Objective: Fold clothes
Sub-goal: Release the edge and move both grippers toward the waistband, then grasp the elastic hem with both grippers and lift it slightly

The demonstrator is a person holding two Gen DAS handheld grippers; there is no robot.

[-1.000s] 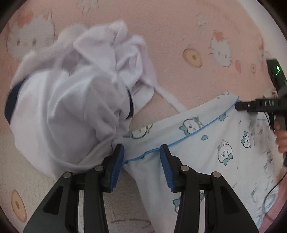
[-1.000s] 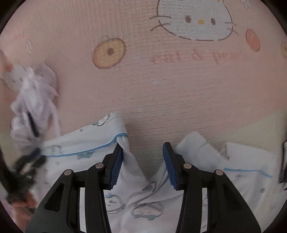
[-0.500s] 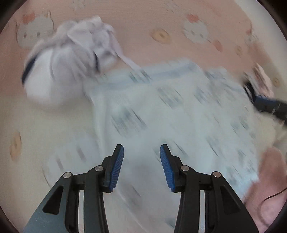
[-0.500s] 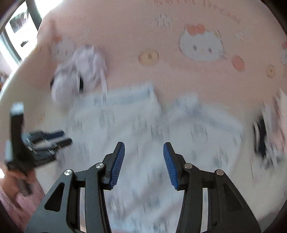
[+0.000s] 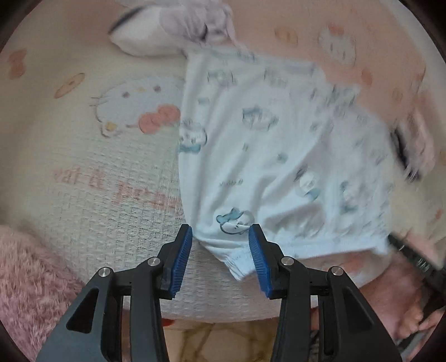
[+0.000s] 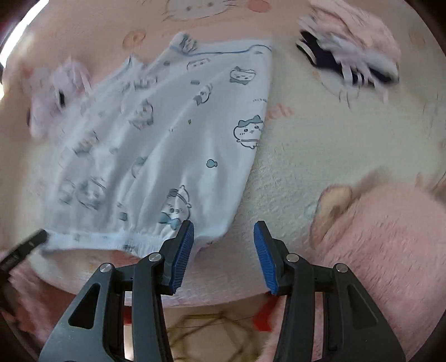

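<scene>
Both grippers, left gripper (image 5: 220, 250) and right gripper (image 6: 223, 250), have jaws spread at the shorts' (image 5: 273, 144) waistband on the bedspread (image 5: 97, 172); pinch both corners evenly before folding.

1. Printed garment (image 5: 267, 156) – lies spread flat on the bed cover (image 5: 106, 178), its gathered waistband edge toward the near edge of the bed.
2. Left gripper (image 5: 220, 259) – at the garment's near left corner, jaws apart, the waistband corner lying between them.
3. Right gripper (image 6: 223, 250) – at the garment's near right corner, jaws apart; its left finger lies against the hem, the rest over bare cover.
4. Crumpled garment (image 5: 178, 25) – behind the spread one, at its far left corner (contact unclear through blur).
5. Striped bundle (image 6: 351, 55) – far right, apart from the spread garment.
6. Fluffy blanket (image 6: 390, 239) – near right, beside the right gripper.
</scene>
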